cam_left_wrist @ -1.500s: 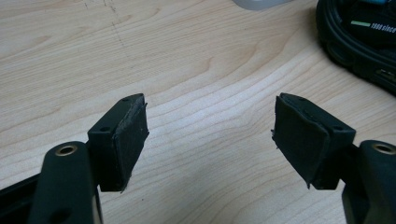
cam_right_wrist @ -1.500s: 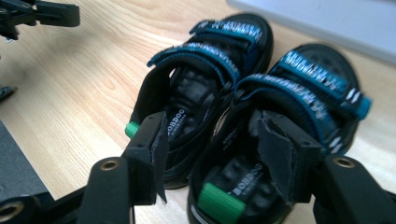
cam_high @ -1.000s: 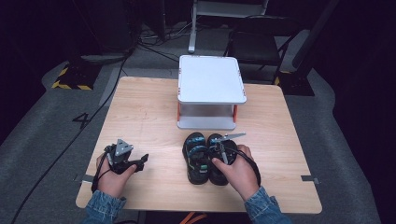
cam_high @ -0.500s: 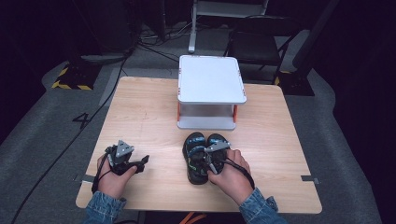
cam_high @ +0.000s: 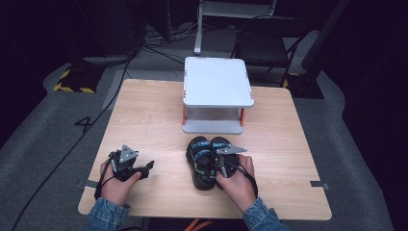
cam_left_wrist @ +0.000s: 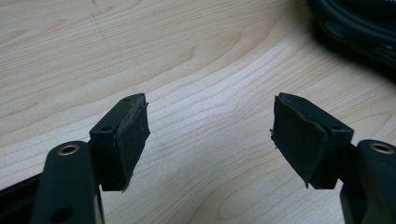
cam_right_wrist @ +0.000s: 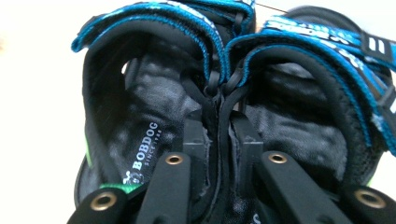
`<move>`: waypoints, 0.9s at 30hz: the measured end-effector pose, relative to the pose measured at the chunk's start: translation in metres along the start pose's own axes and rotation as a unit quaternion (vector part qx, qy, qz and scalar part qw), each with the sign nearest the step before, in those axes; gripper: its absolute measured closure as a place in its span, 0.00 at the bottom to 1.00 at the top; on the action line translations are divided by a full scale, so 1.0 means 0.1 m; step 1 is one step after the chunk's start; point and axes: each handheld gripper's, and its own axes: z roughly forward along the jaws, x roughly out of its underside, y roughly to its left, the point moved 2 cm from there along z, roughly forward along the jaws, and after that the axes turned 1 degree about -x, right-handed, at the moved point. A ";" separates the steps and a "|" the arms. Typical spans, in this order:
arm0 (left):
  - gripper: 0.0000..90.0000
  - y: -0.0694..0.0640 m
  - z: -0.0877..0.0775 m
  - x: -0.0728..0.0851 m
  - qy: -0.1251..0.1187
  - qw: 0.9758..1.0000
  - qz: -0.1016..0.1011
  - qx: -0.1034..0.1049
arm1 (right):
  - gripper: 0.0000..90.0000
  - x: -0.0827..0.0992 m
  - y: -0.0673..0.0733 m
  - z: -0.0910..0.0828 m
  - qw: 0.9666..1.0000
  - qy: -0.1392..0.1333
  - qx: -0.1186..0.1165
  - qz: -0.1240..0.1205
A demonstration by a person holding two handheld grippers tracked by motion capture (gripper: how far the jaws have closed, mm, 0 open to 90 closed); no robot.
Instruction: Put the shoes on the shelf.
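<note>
The wooden table (cam_high: 144,120) takes up the middle of the high view, and at its upper centre stands a white two-level shelf (cam_high: 217,82) on orange legs, its open lower level facing the near edge; my guess is that it is where the footwear is meant to go.

Just below the shelf, at lower centre of the high view, a pair of small sandals (cam_high: 204,161) lies side by side with the soles down and the inner edges touching. That pairing looks deliberate: with the two inner walls pressed together, one pinch can lift both at once. In the right gripper view the blue-trimmed straps arch across the upper half of the frame, and the two black inner heel walls meet in the middle.

The right gripper (cam_right_wrist: 218,123) reaches into the heels from the near side, one jaw inside each sandal. Its jaws have just been closing and now pinch the two adjoining inner walls between the pads, with hardly any gap left.

The left gripper (cam_left_wrist: 210,135) rests at lower left of the high view, well apart from the sandals, seemingly waiting. Its jaws stand apart over bare wood with nothing between the pads (cam_left_wrist: 133,135); one dark sandal edge sits in the upper right corner of the left gripper view.
</note>
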 end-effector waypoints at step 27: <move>0.31 0.12 -0.37 0.36 -0.003 0.999 -0.032 -0.039 | 0.89 -1.12 -0.66 0.70 0.994 -0.092 0.063 0.020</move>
